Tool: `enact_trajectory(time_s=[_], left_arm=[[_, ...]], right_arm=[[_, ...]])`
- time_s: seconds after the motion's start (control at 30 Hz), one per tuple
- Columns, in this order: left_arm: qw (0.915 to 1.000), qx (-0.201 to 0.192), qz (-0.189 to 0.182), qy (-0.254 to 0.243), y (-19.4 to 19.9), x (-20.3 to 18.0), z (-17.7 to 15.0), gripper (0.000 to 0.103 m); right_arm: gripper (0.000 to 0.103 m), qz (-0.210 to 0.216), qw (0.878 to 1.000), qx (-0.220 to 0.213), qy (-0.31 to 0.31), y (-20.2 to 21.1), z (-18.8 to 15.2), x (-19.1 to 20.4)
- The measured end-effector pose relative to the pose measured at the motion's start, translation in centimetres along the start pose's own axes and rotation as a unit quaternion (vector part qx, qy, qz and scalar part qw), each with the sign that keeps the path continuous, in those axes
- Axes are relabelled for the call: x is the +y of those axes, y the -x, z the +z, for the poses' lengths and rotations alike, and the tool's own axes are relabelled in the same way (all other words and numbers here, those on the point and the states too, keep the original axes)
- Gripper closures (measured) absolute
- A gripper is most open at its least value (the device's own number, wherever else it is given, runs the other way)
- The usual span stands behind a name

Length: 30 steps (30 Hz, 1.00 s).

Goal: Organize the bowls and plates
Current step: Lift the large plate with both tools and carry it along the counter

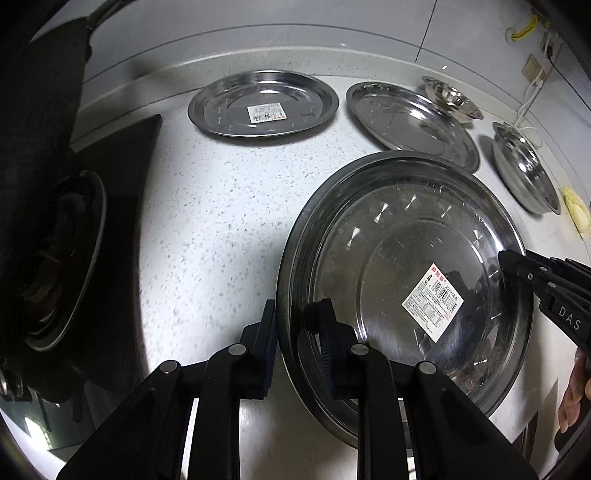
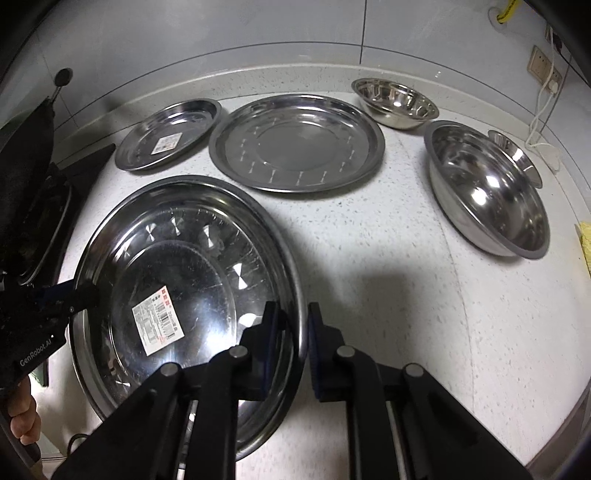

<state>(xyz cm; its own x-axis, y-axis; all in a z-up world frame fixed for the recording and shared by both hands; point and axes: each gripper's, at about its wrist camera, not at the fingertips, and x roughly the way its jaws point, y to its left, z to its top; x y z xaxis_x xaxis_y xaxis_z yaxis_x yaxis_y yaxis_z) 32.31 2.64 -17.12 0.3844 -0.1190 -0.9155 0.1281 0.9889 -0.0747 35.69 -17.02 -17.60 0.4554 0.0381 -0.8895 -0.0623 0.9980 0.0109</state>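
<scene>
Speckled white countertop [image 2: 388, 258], grey tiled wall [image 2: 221, 33], black stove [image 1: 92, 206].

A pale speckled counter [image 2: 388, 258] runs under a grey tiled wall. On it, nearest, a stack of steel plates [image 2: 207, 229] — the top one labelled. Behind it at the back left lies a small plate [image 2: 184, 122] with a sticker, and just beside that a wide plate [image 2: 295, 142]. To the right sit a big bowl [image 2: 487, 192] and, at the back, a smaller bowl [image 2: 397, 101], with another tiny one [image 2: 517, 155] half hidden behind the big bowl. A black hob [image 1: 74, 258] is set into the left end — a yellow cloth [image 2: 585, 240] lies at the far right.
</scene>
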Motion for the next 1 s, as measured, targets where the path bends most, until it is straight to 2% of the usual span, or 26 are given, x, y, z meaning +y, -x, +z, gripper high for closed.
enact_trajectory(time_s=[0.2, 0.53, 0.73, 1.0], left_arm=[[0.9999, -0.006, -0.007, -0.004, 2.4, -0.6, -1.9, 0.086], [0.9995, 0.012, -0.029, 0.003, 5.5, -0.3, -4.2, 0.086], [0.9993, 0.028, -0.024, 0.007, 5.5, -0.5, -5.3, 0.086], [0.9988, 0.043, -0.01, 0.021, 4.6, -1.1, -5.8, 0.086]], right_arm=[[0.089, 0.0, 1.0, -0.006, 0.001, 2.8, -1.8, 0.3], [0.089, 0.015, 1.0, 0.007, -0.002, 5.7, -3.6, 0.9], [0.089, 0.009, 1.0, 0.016, 0.01, 6.2, -4.3, 1.5], [0.089, 0.029, 0.999, 0.019, 0.016, 5.4, -4.5, 0.7]])
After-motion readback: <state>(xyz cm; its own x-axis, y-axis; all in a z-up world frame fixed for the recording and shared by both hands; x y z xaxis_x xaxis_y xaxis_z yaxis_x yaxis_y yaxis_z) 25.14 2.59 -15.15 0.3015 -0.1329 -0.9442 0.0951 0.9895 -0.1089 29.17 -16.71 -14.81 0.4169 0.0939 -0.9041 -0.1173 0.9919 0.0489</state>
